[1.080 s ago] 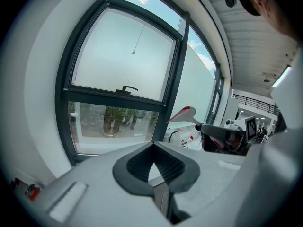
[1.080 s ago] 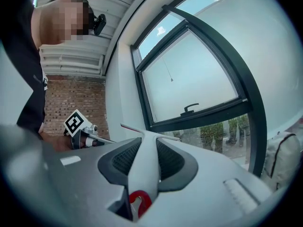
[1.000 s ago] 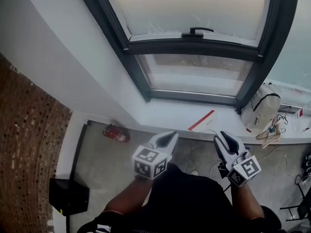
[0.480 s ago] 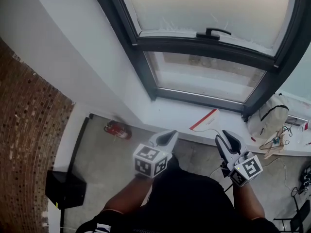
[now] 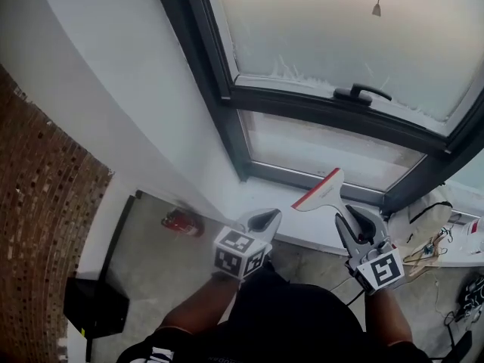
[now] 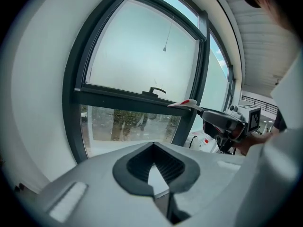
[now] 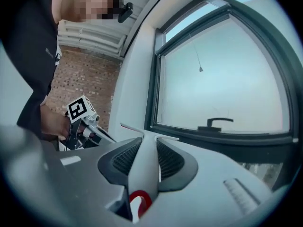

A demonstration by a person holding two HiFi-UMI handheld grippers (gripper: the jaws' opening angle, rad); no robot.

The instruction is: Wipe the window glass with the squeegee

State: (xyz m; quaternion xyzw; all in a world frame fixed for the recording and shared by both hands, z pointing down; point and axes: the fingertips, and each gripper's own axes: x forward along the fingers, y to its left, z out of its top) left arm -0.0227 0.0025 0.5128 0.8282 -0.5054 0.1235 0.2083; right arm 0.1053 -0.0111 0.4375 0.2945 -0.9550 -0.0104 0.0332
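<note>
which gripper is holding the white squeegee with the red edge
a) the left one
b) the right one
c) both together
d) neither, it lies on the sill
b: the right gripper has its jaws closed on the handle of the white squeegee with the red edge, which is raised off the sill toward the window, while the left gripper is shut with nothing between its jaws.

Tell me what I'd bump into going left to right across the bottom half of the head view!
brick wall → red fire extinguisher → left gripper → squeegee → right gripper → white bag
</note>
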